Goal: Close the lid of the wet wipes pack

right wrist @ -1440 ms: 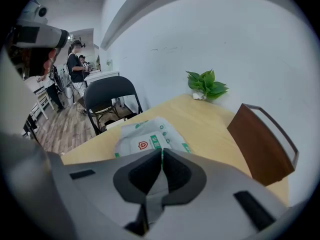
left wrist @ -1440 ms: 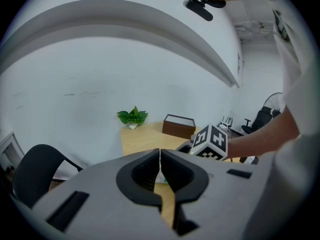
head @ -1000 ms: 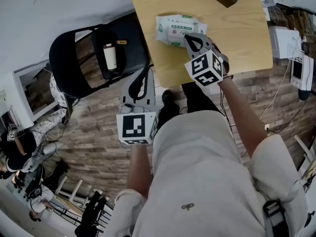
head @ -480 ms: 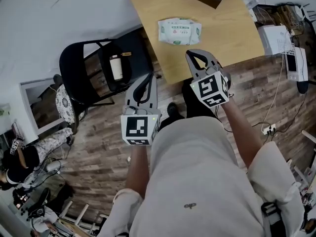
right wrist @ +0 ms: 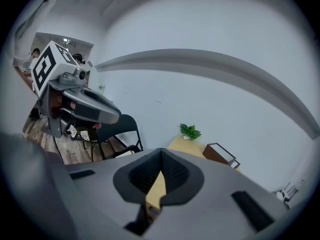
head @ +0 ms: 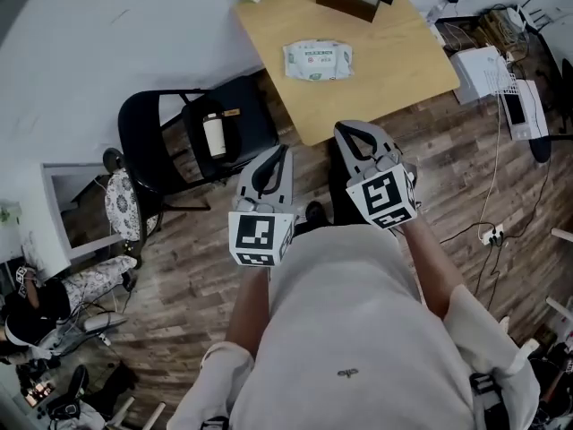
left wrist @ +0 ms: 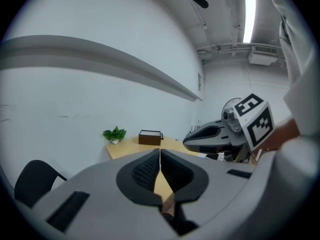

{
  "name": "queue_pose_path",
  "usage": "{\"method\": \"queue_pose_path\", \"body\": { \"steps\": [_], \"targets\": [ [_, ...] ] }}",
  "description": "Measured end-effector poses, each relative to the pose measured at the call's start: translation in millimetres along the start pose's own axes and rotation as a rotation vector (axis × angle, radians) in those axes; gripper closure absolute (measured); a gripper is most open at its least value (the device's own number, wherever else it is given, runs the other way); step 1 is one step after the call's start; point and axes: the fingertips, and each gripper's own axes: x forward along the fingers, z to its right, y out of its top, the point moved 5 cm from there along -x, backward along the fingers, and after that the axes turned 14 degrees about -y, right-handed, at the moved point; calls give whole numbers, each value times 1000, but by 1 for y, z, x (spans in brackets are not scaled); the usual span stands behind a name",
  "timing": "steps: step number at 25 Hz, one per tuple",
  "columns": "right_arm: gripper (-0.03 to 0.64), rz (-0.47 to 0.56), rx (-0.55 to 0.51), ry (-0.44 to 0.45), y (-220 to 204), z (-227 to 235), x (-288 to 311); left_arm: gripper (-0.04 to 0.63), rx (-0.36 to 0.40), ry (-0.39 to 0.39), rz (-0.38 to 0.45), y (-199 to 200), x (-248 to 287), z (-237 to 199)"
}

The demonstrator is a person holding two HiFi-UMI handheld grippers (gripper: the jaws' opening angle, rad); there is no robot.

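Right tongs (head: 356,134) back, wipes pack (head: 318,61) flat

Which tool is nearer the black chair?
Left. In the head view the left tool sits just beside the black chair; the right tool is farther off, on the left tool's far side.

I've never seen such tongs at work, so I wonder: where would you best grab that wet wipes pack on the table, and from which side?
Probably by one thin short end of the wet wipes pack, coming in low from its left or right. It lies flat on the table, likely too broad and low to pinch from above, while its soft ends stick out sideways.
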Motion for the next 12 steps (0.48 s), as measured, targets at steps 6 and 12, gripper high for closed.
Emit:
{"method": "queue_pose_path", "body": {
  "steps": [6, 12],
  "targets": [
    [621, 19, 33, -34, 7, -18, -50, 588, 11, -68, -3, -9, -16, 32],
    [621, 47, 27, -71, 14, -20, -82, 588, 30, -107, 17, -8, -23, 49]
  ]
}}
